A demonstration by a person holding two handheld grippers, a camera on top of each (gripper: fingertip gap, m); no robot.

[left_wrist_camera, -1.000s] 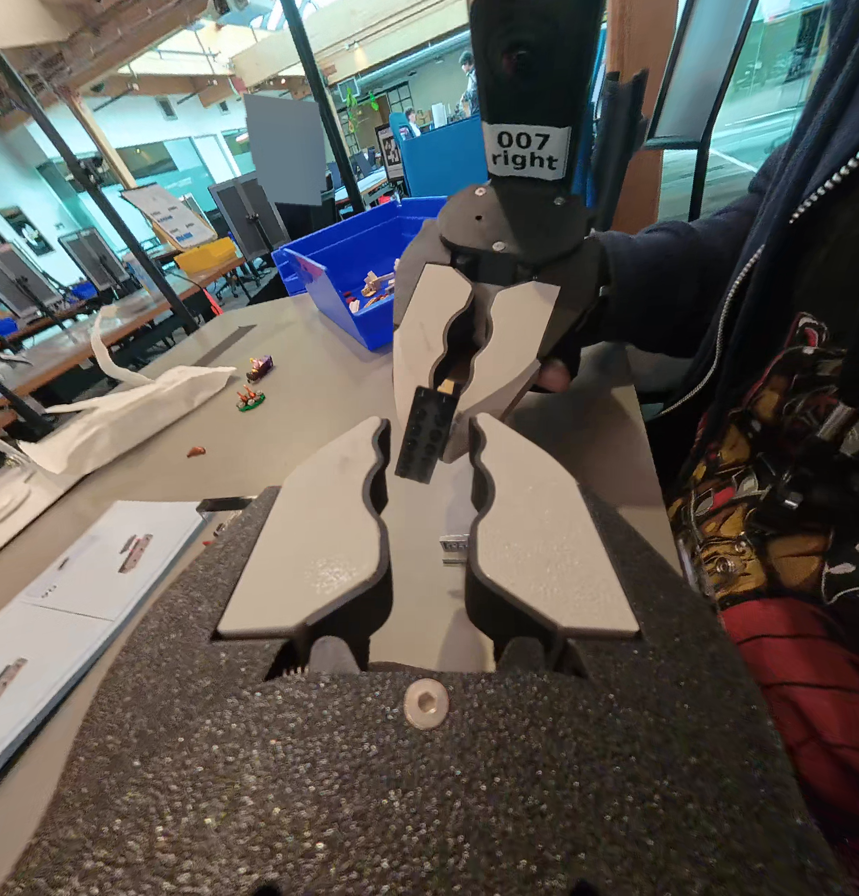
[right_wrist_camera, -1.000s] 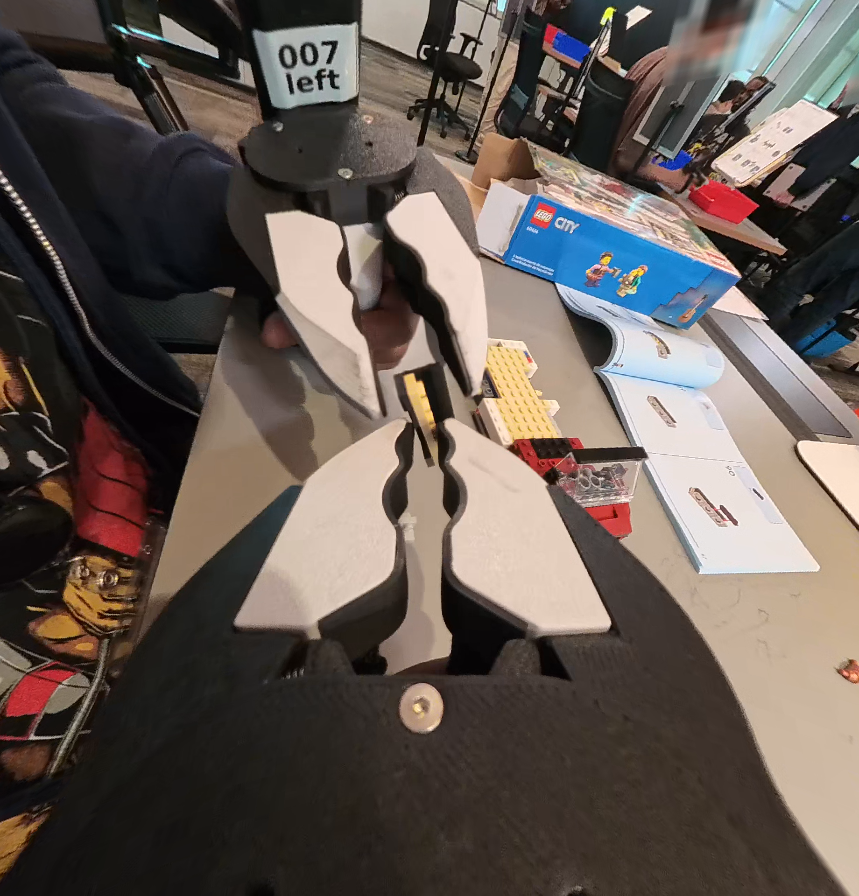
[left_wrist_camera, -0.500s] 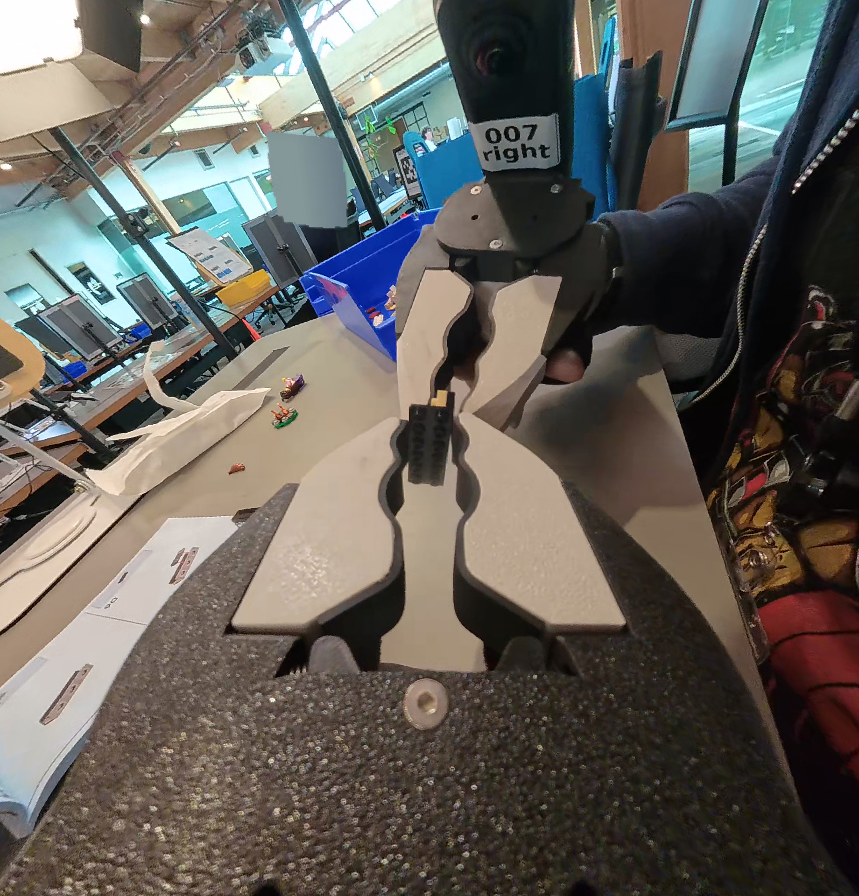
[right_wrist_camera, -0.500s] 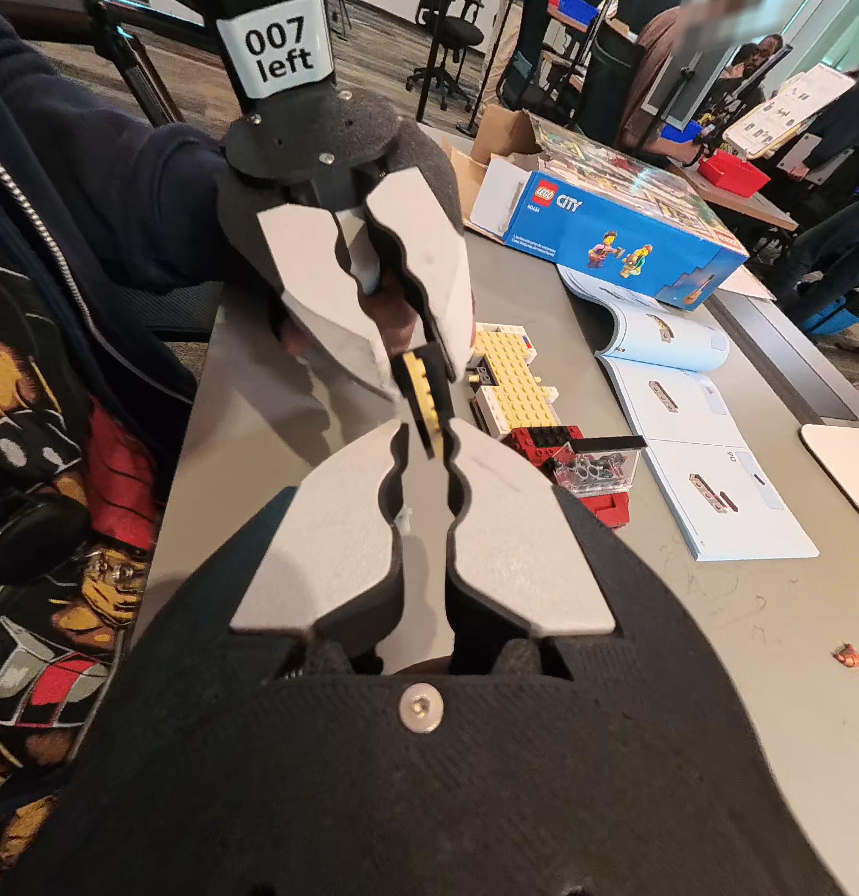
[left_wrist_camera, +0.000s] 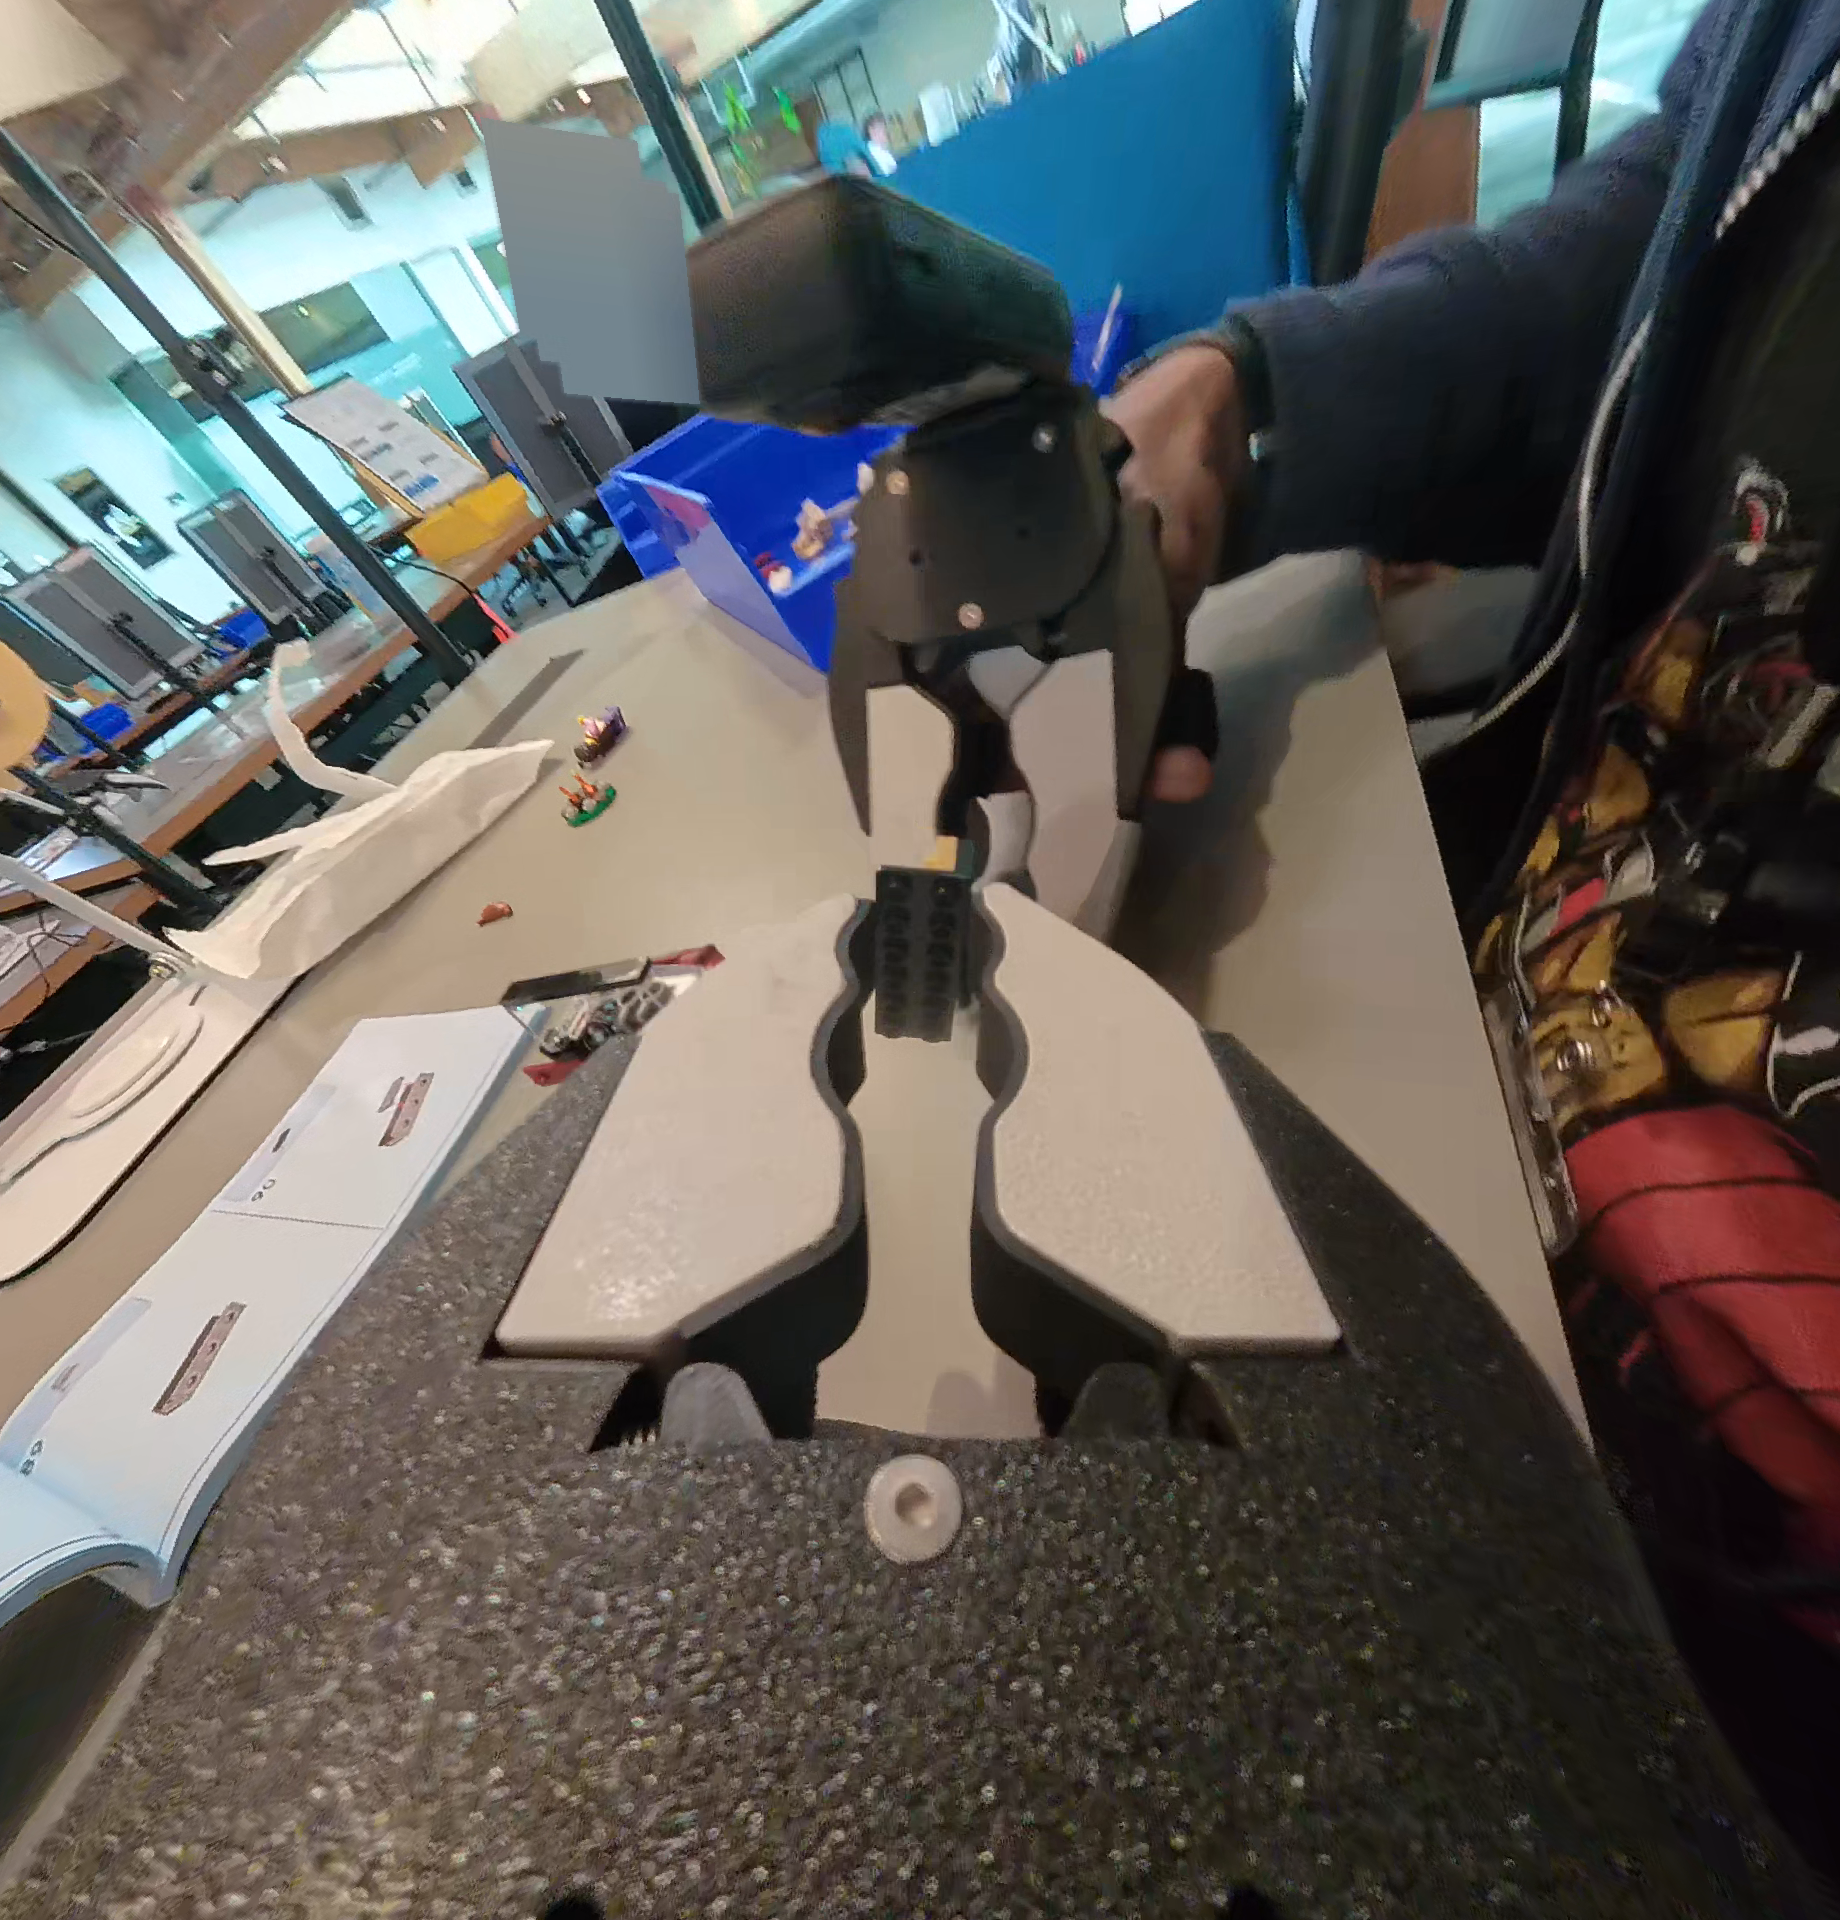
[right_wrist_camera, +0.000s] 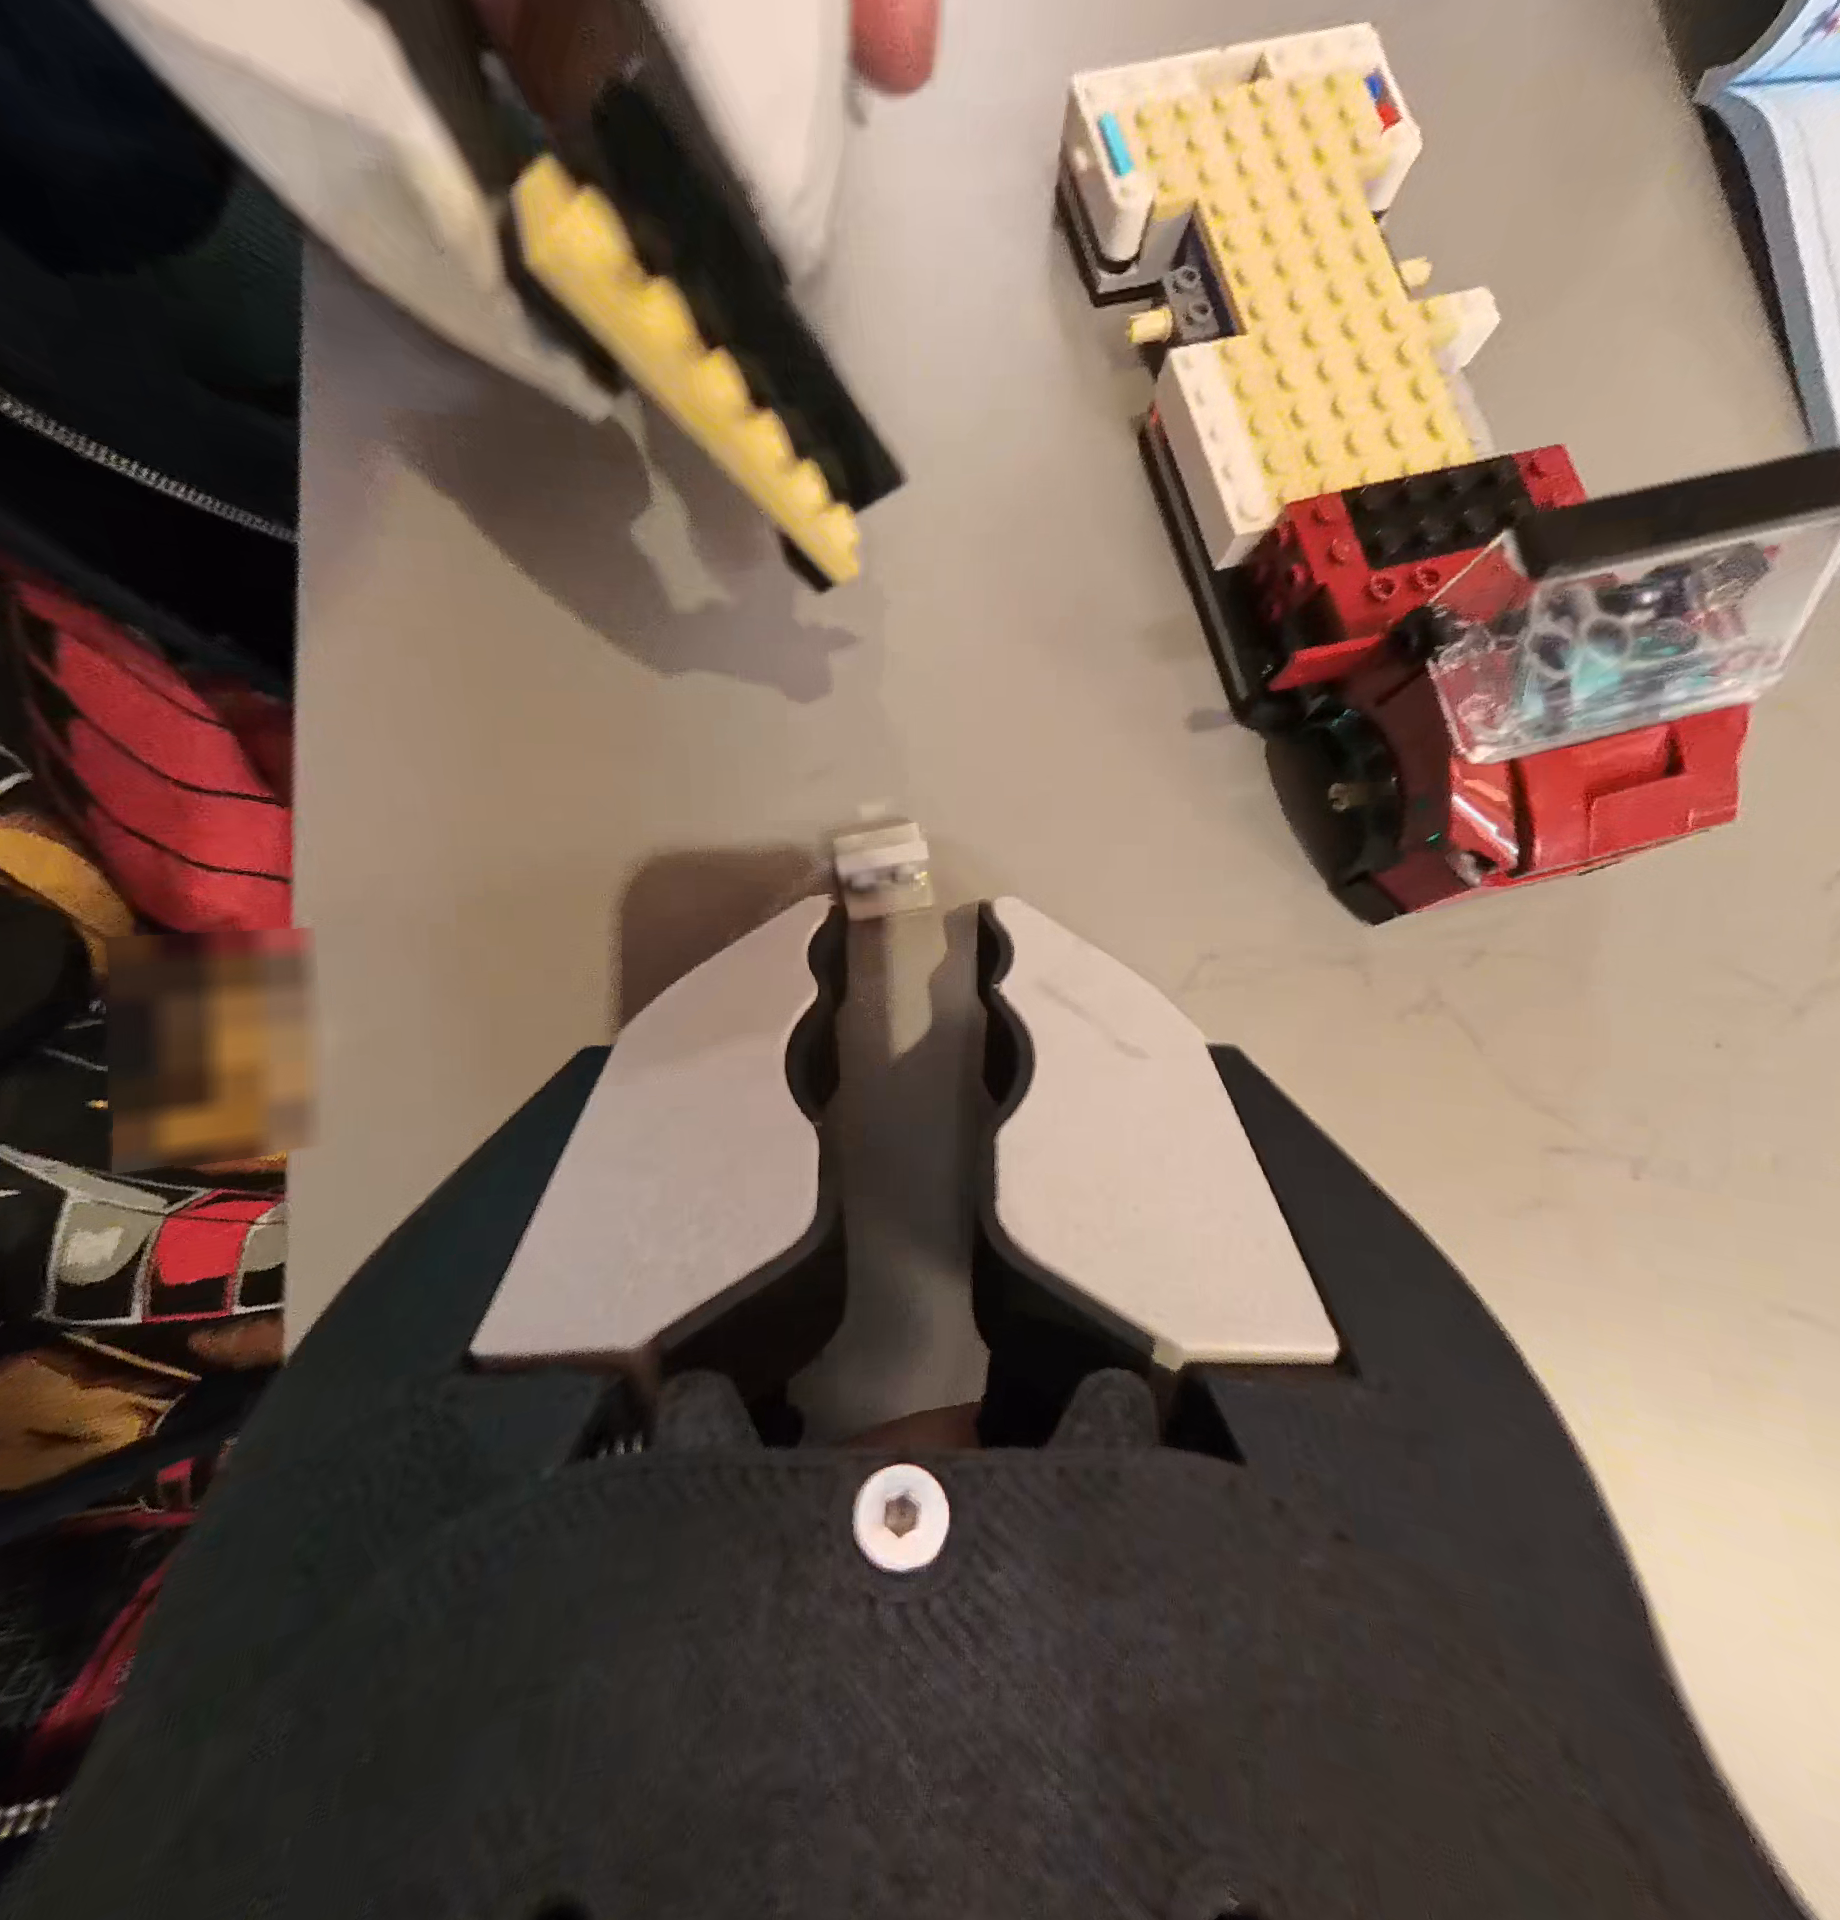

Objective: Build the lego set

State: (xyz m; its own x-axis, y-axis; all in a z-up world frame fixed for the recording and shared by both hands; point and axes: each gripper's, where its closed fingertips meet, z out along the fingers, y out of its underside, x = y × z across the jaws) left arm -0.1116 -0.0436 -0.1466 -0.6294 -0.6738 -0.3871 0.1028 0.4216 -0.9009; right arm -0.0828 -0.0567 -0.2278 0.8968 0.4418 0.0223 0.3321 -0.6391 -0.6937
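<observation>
Right gripper (right_wrist_camera: 900,914) has let go and swung down over the table (right_wrist_camera: 583,727), jaws narrowly parted above 1 small white brick (right_wrist_camera: 880,868); left gripper (left_wrist_camera: 921,935) clamps the black-and-yellow plate (left_wrist_camera: 916,961) near the table's right edge.

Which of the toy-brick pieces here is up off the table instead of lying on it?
The black-and-yellow plate, pinched in the left gripper. The white brick and red-and-yellow model rest on the table.

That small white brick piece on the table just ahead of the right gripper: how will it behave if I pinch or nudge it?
The small white brick piece looks like rigid plastic, so probably stiff, not crushable. It appears tiny beside the right gripper's fingers, so likely very light and apt to skid on the smooth table. Blocky shape: unlikely to roll, though it may tip.
</observation>
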